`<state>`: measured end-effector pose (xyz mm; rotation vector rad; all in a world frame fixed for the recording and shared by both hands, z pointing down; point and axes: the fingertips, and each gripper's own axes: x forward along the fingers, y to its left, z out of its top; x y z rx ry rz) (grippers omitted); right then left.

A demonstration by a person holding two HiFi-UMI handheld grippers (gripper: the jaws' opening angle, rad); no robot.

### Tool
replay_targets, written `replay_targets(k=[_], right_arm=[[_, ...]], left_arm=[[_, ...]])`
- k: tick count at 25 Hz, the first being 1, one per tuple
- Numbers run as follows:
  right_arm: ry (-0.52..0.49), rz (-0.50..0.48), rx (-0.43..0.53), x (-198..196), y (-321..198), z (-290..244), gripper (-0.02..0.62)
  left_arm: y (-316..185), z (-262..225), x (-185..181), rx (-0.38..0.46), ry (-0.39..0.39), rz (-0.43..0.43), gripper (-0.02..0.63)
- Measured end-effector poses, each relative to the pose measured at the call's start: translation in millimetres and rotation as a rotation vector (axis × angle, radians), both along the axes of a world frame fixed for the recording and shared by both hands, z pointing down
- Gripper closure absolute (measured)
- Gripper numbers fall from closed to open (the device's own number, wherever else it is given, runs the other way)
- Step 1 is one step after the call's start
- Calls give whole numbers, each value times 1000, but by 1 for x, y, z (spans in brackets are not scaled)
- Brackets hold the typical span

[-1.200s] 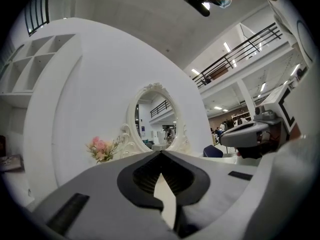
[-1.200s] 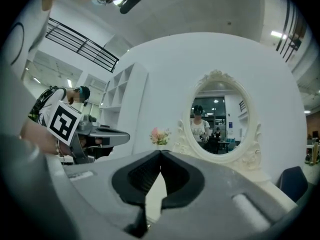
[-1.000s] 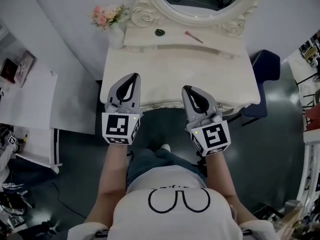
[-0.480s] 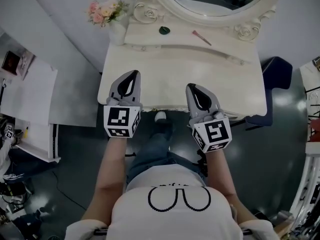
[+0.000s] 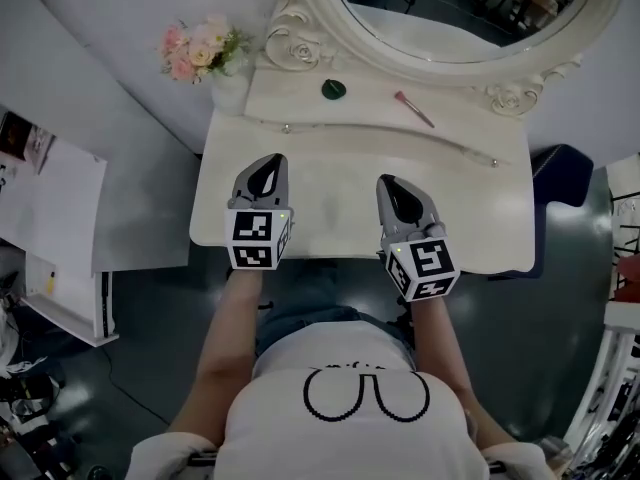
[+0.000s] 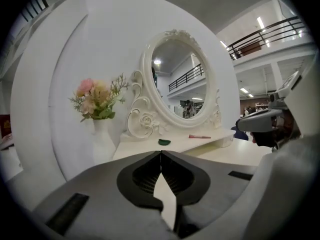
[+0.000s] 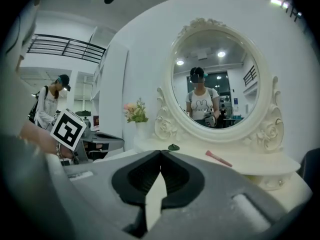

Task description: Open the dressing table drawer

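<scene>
Table: the cream-white carved dressing table [image 5: 340, 193] lies under both sets of fingers. Its drawer front is out of sight, probably below the near edge, behind the fingertips.
Mirror: the oval white-framed mirror [image 5: 470, 8] stands well ahead of the fingers.
Left gripper: the grey left gripper [image 5: 268, 160] hovers over the tabletop, fingers closed and empty.
Right gripper: the grey right gripper [image 5: 388, 181] has its fingers pressed together on nothing.
Flowers: the pink bouquet in a white vase [image 5: 200, 53] is ahead-left of the left fingers.
Progress: nothing is done yet. Reaching, gripping and pulling the handle all remain.
</scene>
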<state>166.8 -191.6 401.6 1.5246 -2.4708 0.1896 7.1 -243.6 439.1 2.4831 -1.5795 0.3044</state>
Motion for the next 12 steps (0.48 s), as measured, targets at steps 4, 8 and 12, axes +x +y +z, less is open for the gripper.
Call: replay_targets(k=[4,8,12], right_arm=[[18,-10,-43,-2,-33,14,597],[35,-19,-86,-6,-59,28,597],[40,-15,-130,-8,-79,46,597]], left_arm=[[-35,28,0,-85,1,-4,448],[-65,52,-2,-135,-11,-10,445],[-85,80,0,-188,-36,-4,445]])
